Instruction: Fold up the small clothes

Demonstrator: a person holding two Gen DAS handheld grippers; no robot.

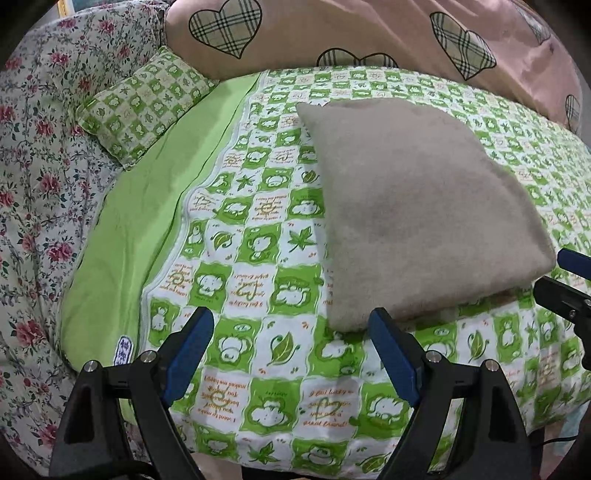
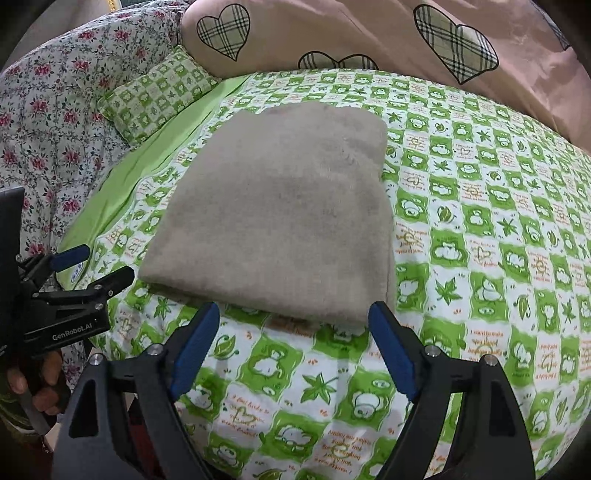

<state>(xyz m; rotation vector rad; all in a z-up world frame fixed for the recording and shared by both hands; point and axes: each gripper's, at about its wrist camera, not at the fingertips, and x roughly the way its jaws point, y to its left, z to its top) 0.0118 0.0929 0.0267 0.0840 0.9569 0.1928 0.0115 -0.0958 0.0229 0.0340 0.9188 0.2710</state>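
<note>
A beige fleecy garment (image 1: 421,206) (image 2: 280,218) lies folded into a flat rectangle on the green-and-white checked bedspread (image 1: 258,280) (image 2: 480,221). My left gripper (image 1: 291,325) stands open just short of the garment's near left corner, nothing between its blue pads. My right gripper (image 2: 293,319) is open too, its fingertips a little before the garment's near edge and holding nothing. In the left wrist view the right gripper (image 1: 565,277) shows at the right edge, beside the garment's near right corner. The left gripper (image 2: 96,264) appears at the left of the right wrist view, held by a hand (image 2: 40,387).
A small checked pillow (image 1: 144,107) (image 2: 159,92) lies at the far left on a plain green sheet (image 1: 140,221). A floral quilt (image 1: 37,184) fills the left side. A pink duvet with plaid hearts (image 1: 369,33) (image 2: 369,37) lies along the far side.
</note>
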